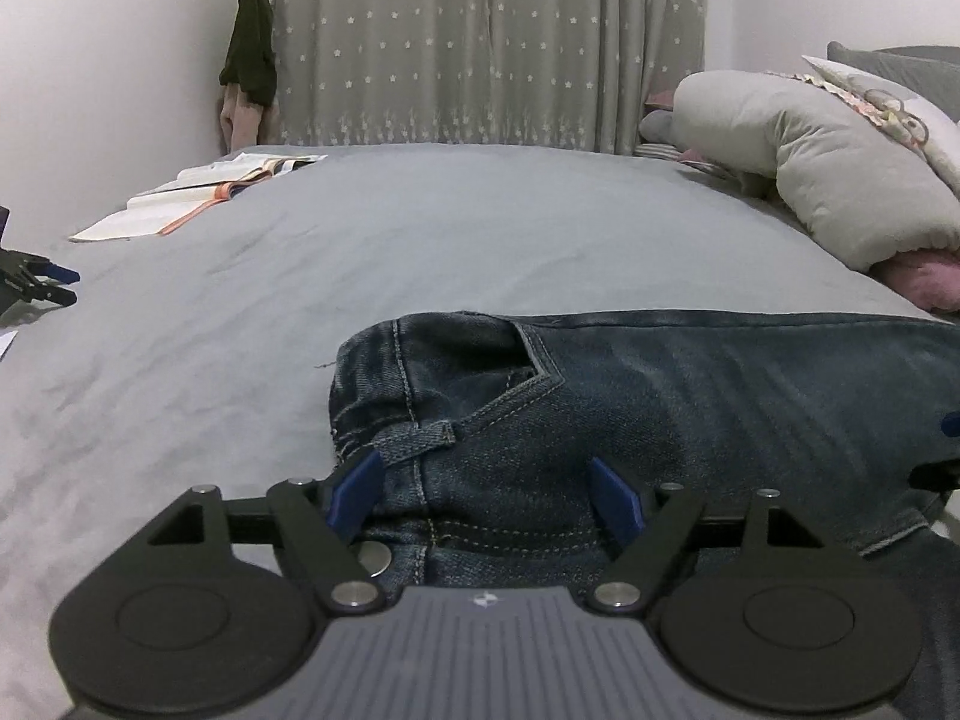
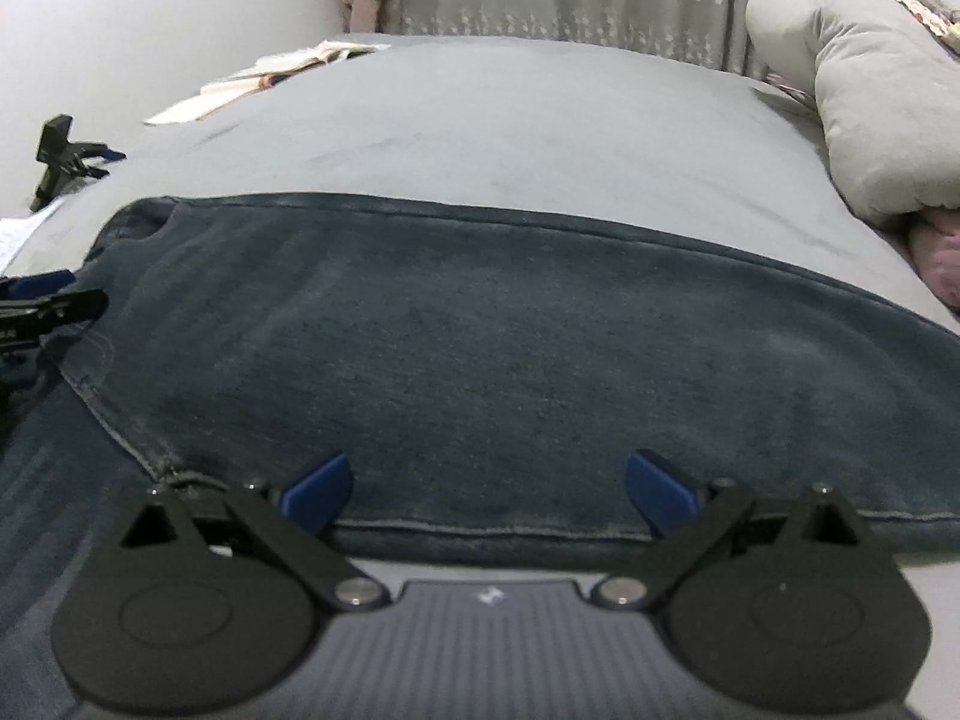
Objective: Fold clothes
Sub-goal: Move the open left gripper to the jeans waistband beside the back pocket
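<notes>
A pair of blue jeans (image 1: 660, 408) lies flat across the near part of a grey bed (image 1: 420, 252). In the left wrist view the waistband end with a pocket and belt loop (image 1: 420, 438) faces me. My left gripper (image 1: 486, 495) stands open, its blue fingers astride the waistband edge. In the right wrist view a jeans leg (image 2: 510, 348) stretches across the bed (image 2: 480, 132). My right gripper (image 2: 489, 489) is open over the leg's near hem, nothing pinched between its fingers. The left gripper's fingertip (image 2: 42, 285) shows at that view's left edge.
An open book (image 1: 198, 192) lies at the bed's far left. A spare black gripper (image 1: 36, 285) rests on the left edge. Grey and pink pillows (image 1: 828, 162) pile up at the right. A star-patterned curtain (image 1: 480, 42) and a hanging dark garment (image 1: 249, 42) stand behind.
</notes>
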`<action>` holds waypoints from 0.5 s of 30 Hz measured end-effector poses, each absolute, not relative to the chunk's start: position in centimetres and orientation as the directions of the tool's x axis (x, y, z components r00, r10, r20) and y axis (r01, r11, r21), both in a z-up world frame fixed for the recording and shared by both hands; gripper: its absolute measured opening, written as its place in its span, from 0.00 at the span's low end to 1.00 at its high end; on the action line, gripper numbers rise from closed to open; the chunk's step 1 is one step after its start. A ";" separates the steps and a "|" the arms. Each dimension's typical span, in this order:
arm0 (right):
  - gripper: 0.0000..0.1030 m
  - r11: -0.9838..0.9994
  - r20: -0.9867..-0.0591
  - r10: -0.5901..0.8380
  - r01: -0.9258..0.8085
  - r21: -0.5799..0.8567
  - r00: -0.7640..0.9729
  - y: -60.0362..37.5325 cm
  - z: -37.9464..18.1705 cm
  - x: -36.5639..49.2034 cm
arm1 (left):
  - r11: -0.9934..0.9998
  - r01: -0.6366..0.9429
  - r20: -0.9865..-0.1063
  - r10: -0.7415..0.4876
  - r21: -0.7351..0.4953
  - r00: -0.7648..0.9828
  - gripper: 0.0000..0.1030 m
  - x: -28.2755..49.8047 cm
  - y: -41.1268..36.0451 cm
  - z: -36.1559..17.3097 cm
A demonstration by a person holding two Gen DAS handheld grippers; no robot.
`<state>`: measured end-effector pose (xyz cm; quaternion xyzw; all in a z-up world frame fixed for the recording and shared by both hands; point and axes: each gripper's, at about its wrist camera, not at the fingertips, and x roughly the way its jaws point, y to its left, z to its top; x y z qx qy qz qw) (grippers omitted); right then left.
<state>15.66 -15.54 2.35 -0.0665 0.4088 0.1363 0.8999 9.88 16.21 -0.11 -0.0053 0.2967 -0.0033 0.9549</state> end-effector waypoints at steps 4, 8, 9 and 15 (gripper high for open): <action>0.98 0.952 -0.766 0.170 -0.304 -0.035 0.620 -14.9 2.8 16.0 | 0.999 -0.006 -0.611 0.034 0.047 0.791 0.75 10.8 15.3 0.6; 0.98 0.944 -0.766 0.146 -0.320 -0.082 0.626 -14.3 3.7 16.4 | 0.999 -0.034 -0.640 0.051 0.039 0.767 0.76 11.3 15.1 1.0; 0.98 0.942 -0.766 0.148 -0.324 -0.083 0.625 -14.1 4.0 16.5 | 0.999 -0.042 -0.645 0.054 0.035 0.762 0.77 11.4 15.1 1.1; 0.98 0.931 -0.774 0.148 -0.351 -0.102 0.616 -13.6 4.3 17.0 | 0.996 -0.086 -0.677 0.071 0.011 0.732 0.82 12.0 15.0 1.5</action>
